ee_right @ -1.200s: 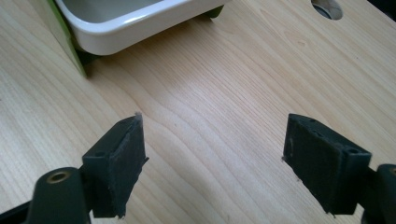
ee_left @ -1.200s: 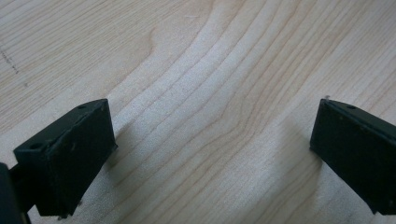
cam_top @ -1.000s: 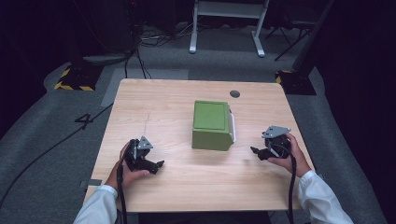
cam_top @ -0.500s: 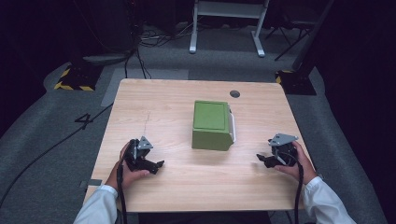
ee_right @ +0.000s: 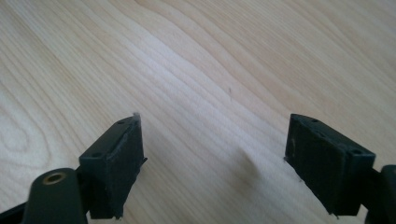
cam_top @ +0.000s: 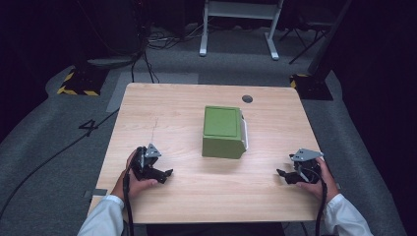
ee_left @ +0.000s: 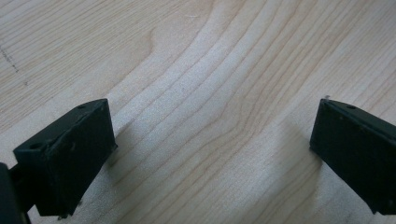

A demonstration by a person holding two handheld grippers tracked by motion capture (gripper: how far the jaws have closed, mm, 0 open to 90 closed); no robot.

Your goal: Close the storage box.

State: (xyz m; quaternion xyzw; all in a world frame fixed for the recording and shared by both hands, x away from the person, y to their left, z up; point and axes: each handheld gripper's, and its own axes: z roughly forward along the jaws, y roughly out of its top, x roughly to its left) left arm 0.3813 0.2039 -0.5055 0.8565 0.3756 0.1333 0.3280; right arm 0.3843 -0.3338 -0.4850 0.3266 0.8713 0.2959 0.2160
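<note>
A green box [cam_top: 223,131] with a pale handle on its right side stands near the middle of the wooden table [cam_top: 177,108]. My left gripper [cam_top: 166,173] rests on the table at the front left, held by a hand, well apart from the box. Its jaws stand wide open over bare wood [ee_left: 210,121]. My right gripper [cam_top: 282,174] lies at the front right near the table's edge, also in a hand. Its jaws are open with only wood grain between them [ee_right: 212,140].
A small dark round hole cover [cam_top: 247,99] sits near the table's far edge. Grey carpet surrounds the table, with cables [cam_top: 44,162] on the left, yellow-black striped blocks [cam_top: 77,90] and a white frame [cam_top: 236,29] beyond.
The right hand has carried its gripper away from the box, toward the front right edge of the table. The left gripper has stayed where it was.
</note>
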